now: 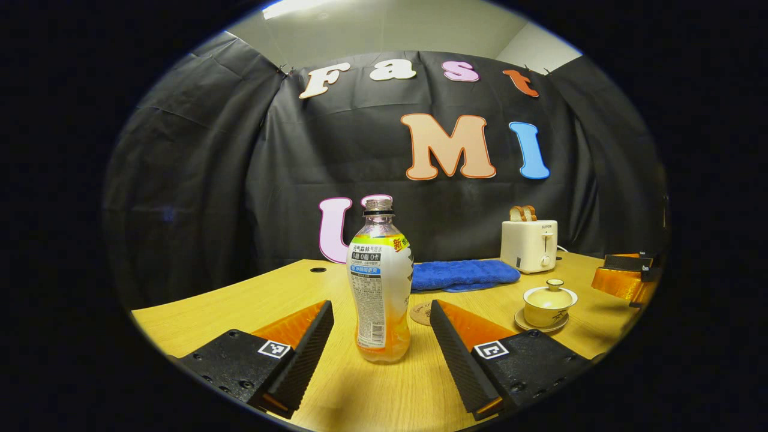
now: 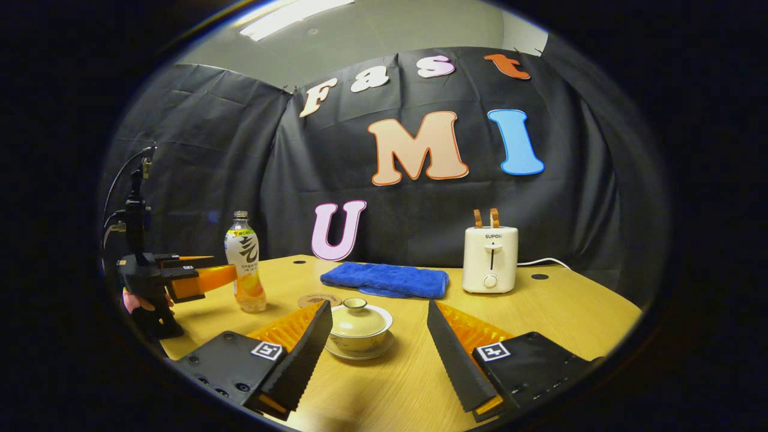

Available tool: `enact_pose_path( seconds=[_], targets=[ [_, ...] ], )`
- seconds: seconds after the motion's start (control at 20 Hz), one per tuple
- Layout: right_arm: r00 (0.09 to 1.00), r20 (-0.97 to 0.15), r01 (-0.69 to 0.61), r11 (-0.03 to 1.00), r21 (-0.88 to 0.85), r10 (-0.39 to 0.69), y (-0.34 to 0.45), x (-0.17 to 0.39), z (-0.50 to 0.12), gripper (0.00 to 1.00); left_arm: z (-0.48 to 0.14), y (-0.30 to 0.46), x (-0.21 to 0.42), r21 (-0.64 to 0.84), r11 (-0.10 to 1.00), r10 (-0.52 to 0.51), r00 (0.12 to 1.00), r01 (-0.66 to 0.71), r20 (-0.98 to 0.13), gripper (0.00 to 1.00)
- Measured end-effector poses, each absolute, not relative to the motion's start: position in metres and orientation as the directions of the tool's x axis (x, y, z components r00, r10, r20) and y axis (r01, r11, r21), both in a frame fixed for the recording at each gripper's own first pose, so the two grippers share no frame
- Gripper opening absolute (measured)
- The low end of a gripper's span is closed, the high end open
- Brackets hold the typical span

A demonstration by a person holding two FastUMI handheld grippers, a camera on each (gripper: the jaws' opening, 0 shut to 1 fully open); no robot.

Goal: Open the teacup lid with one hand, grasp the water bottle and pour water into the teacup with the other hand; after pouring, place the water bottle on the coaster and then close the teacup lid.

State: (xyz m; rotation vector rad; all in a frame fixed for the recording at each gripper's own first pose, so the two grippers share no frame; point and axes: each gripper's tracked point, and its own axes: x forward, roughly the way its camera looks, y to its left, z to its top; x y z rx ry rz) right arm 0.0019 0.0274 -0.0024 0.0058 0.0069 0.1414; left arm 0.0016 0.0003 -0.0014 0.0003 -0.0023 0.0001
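A capless water bottle (image 1: 380, 282) with a little orange liquid stands upright on the wooden table, between the fingers of my open left gripper (image 1: 381, 317), which do not touch it. Behind it lies a round coaster (image 1: 422, 312). The cream teacup (image 1: 547, 305) with its lid on sits on a saucer to the right. In the right gripper view the lidded teacup (image 2: 359, 327) stands just ahead of my open right gripper (image 2: 379, 318), between its fingers, untouched. The bottle (image 2: 245, 262) and the coaster (image 2: 318, 299) are farther left there, with the left gripper (image 2: 207, 273) held by a hand beside the bottle.
A folded blue towel (image 2: 385, 280) lies at the back of the table (image 2: 576, 312). A cream toaster (image 2: 490, 258) with two slices of bread stands to its right, its cord trailing off. The right gripper (image 1: 627, 277) shows at the right edge of the left gripper view.
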Motion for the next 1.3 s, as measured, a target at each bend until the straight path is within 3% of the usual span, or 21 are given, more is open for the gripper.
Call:
enact_pose_path(
  seconds=[0.1, 0.15, 0.25, 0.45, 1.05, 1.1, 1.25, 1.3],
  targets=[
    [0.985, -0.011, -0.173, 0.985, 0.008, 0.173, 0.034, 0.007, -0.004, 0.95, -0.001, 0.000, 0.002, 0.001, 1.000, 0.000, 1.000, 0.000, 0.002, 0.94],
    [0.982, -0.009, -0.187, 0.982, 0.009, 0.187, 0.038, 0.009, -0.003, 1.00, -0.001, 0.000, 0.002, 0.001, 1.000, 0.000, 1.000, 0.000, 0.002, 0.94],
    [0.980, -0.019, -0.199, 0.980, 0.011, 0.200, 0.042, 0.018, -0.005, 0.96, -0.001, 0.000, 0.002, 0.001, 1.000, 0.001, 1.000, -0.001, 0.002, 0.94],
    [0.976, -0.036, -0.215, 0.977, 0.012, 0.215, 0.052, 0.033, -0.008, 1.00, -0.001, 0.000, 0.002, 0.001, 1.000, 0.001, 1.000, -0.001, 0.002, 0.94],
    [0.961, -0.134, -0.243, 0.970, 0.008, 0.242, 0.073, 0.072, -0.025, 0.96, -0.002, -0.002, 0.002, -0.001, 1.000, -0.004, 1.000, 0.004, 0.001, 0.95],
    [0.960, -0.140, -0.243, 0.970, 0.006, 0.242, 0.075, 0.075, -0.027, 0.82, -0.002, -0.001, 0.002, -0.001, 1.000, -0.004, 1.000, 0.004, 0.001, 0.94],
    [0.955, -0.178, -0.240, 0.971, 0.008, 0.238, 0.077, 0.080, -0.033, 0.79, -0.002, -0.001, 0.002, -0.002, 1.000, -0.004, 1.000, 0.004, 0.001, 0.95],
    [0.955, -0.183, -0.238, 0.971, 0.007, 0.235, 0.078, 0.082, -0.035, 0.73, -0.002, -0.001, 0.002, -0.002, 1.000, -0.004, 1.000, 0.004, 0.001, 0.95]
  ],
)
